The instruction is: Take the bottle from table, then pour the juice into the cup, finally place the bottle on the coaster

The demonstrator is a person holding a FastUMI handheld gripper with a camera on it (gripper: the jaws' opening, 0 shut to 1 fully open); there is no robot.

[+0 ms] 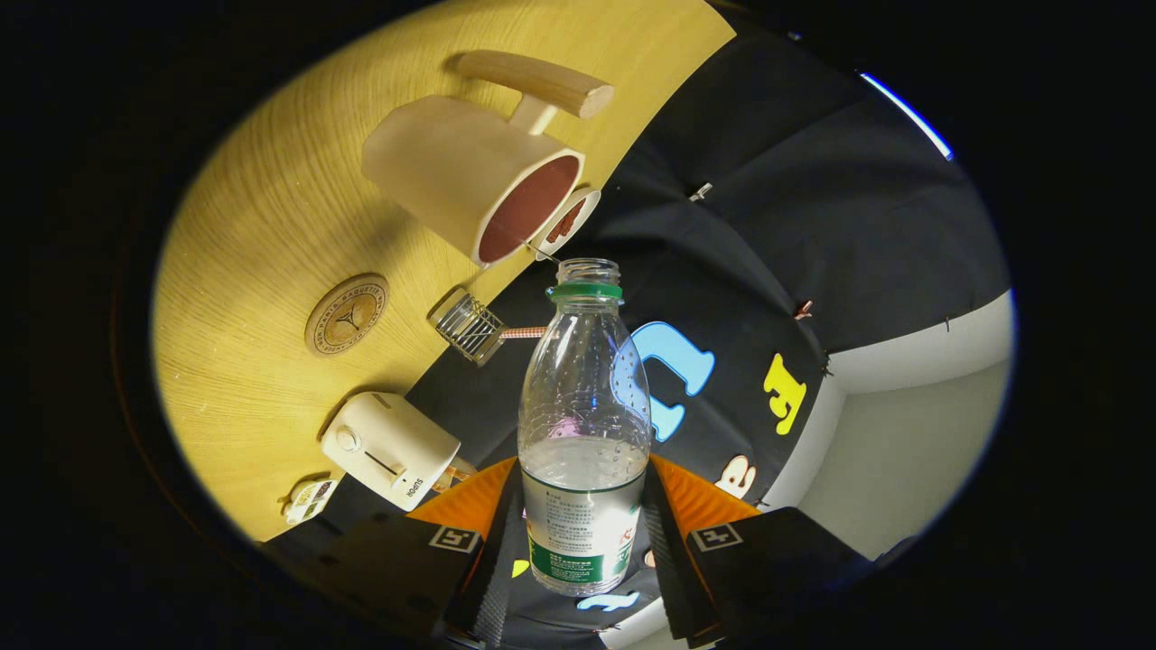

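- The coaster (347,314), a round disc lying on the wooden table (262,226), sits at about 10 o'clock from the bottle; it is bare, so the last step is not yet done.
- A small cream appliance (391,449) sits at 9 o'clock of the bottle, and a ribbed glass jar (468,327) lies between coaster and bottle neck; both could crowd the path to the coaster.
- The cup (474,171), cream with a wooden handle, lies at 11 o'clock, its mouth just beyond the bottle's open neck.
- The gripper (585,515) is closed on the bottle (584,424), 1 finger pressing each side of its lower body; the bottle is off the table, cap off, liquid filling its lower part.
- Judged step: pouring. Next move calls for tipping the neck over the cup's rim, keeping clear of the small dish (571,219) beside it.
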